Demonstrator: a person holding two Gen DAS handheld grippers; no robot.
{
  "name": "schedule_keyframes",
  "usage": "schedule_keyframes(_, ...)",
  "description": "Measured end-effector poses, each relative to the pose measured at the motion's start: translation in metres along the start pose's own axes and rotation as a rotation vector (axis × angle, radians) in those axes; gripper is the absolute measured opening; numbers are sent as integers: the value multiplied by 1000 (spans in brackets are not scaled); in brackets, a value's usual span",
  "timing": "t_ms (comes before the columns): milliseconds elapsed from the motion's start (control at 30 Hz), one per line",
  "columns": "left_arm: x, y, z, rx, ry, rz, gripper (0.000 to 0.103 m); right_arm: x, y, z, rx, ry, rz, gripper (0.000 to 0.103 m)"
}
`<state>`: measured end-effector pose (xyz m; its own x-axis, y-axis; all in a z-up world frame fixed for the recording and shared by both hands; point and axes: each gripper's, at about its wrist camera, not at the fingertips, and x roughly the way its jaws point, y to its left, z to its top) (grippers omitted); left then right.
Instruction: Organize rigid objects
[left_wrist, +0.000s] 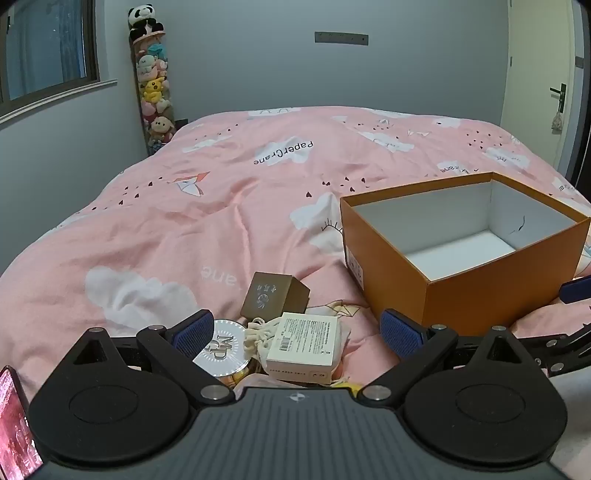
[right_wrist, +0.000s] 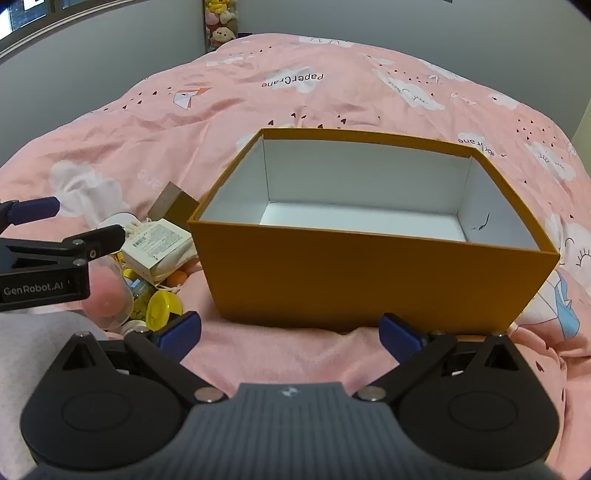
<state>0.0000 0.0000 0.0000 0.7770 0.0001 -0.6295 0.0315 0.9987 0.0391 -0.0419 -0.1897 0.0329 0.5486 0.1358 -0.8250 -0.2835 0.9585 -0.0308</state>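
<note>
Task looks barely begun: on the pink bed (left_wrist: 155, 206) the clutter pile sits at left, with a silver round tin (left_wrist: 221, 349), brown cube box (left_wrist: 275, 297), white carton (left_wrist: 304, 341) and yellow lid (right_wrist: 163, 308), all outside the orange box (right_wrist: 369, 273) to its right, whose white inside shows nothing. Left gripper (left_wrist: 299, 332) is spread wide over the pile, pinching nothing; right gripper (right_wrist: 290, 332) is spread wide just near the orange box's near wall, also holding nothing
</note>
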Motion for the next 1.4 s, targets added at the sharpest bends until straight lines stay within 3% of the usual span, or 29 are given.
schedule_keyframes(1400,-2,-4,-4,3,12,2,103,6,-2,0,9,44,-29,101)
